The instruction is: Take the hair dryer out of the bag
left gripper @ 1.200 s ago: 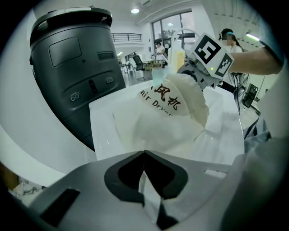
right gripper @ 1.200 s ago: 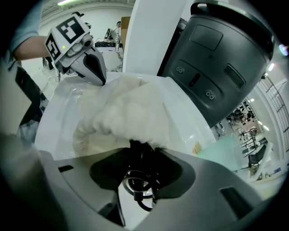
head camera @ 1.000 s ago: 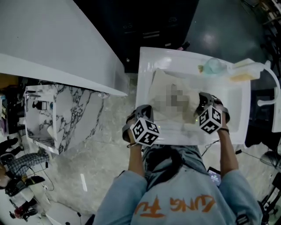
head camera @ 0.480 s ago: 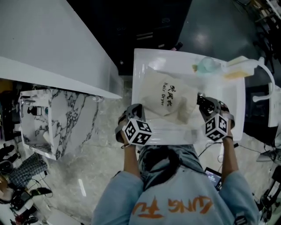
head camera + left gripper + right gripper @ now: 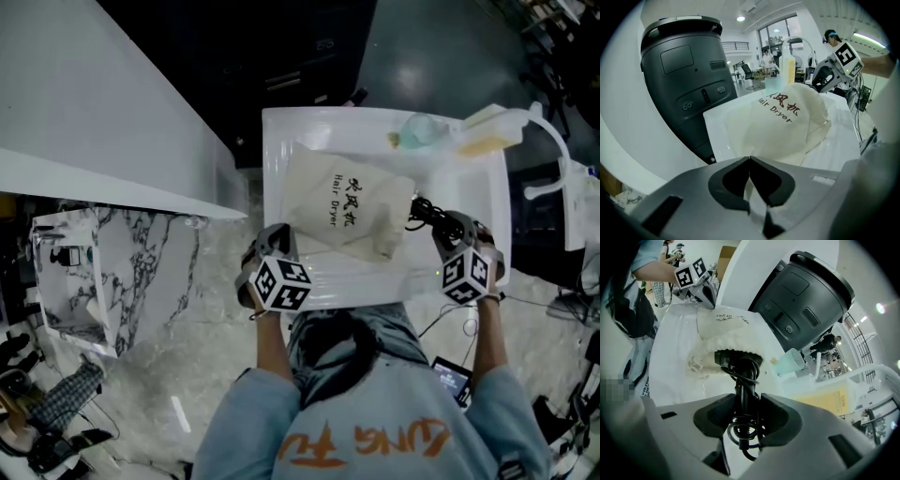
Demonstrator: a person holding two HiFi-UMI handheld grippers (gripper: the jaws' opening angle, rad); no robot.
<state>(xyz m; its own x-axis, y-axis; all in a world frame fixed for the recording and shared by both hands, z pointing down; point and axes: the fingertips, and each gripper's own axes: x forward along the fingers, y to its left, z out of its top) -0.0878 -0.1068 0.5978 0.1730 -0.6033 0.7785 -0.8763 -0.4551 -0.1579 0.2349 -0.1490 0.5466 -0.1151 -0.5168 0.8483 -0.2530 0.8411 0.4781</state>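
Left hand-held gripper (image 5: 749, 164): clenched, its jaws closed on a pinch of the bag's cream cloth at the corner nearest the person.
Right hand-held gripper (image 5: 746, 404): grasping the hair dryer by its black handle, with loops of cord caught between the jaws as well.
Hair dryer (image 5: 739, 365): black, partly out of the bag. The handle reaches from the right jaws to the bag's opening, and its far end sits in the gathered mouth there. How much is inside cannot be told.
Cord (image 5: 744, 434): black, coiled around the handle and hanging in loops below the jaws.
Bag (image 5: 342, 208): cream drawstring cloth with dark lettering that reads "Hair Dryer". It lies flat on the desk between the two grippers, its ruffled mouth turned towards the right one.
Desk (image 5: 286, 131): white and glossy, carrying the bag.
Cup (image 5: 790, 363): pale teal, lying tipped on its side at the desk's far edge, apart from the bag.
Yellow sheet (image 5: 829, 401): lies beside the cup, near the far right corner.
Dark machine (image 5: 689, 79): big and rounded, standing beyond the desk.
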